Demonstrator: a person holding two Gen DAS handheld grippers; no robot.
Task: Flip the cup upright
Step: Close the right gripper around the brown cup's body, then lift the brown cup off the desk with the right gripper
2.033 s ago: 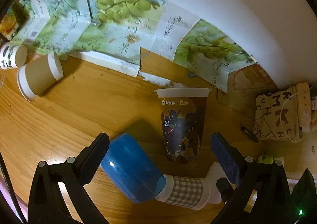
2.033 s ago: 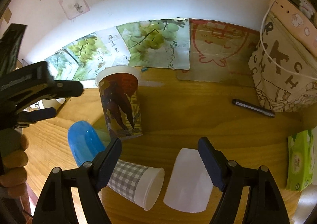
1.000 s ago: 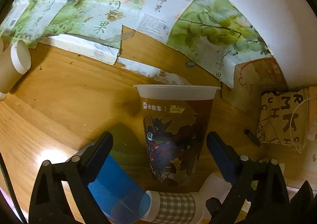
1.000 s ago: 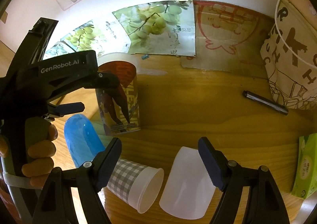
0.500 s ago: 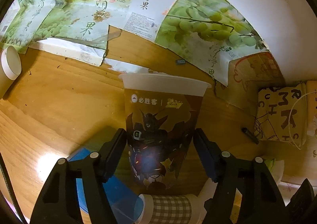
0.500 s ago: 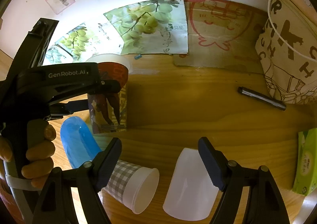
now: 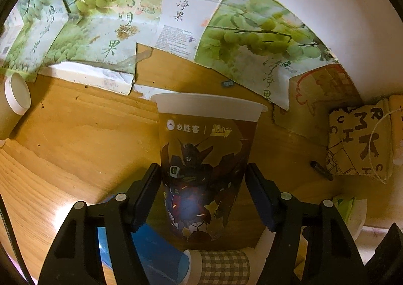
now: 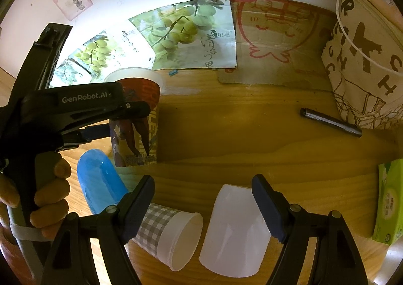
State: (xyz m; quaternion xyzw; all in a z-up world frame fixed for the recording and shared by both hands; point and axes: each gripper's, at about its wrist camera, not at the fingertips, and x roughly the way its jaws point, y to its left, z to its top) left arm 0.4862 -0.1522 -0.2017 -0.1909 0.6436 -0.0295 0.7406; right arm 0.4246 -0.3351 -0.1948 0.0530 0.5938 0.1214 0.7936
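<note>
A tall printed paper cup stands upright on the wooden table; it also shows in the right wrist view. My left gripper is shut on its lower half, one pad on each side. A blue cup, a checked cup and a white cup lie on their sides near the front. My right gripper is open and empty, hovering above the checked and white cups.
A black pen lies at the right near a printed bag. A green tissue pack sits at the right edge. A brown paper cup lies at the far left. Grape posters lean on the wall.
My left gripper moved forward over the lying cups and closed on the standing printed cup. The right gripper stayed open and shifted only slightly.
</note>
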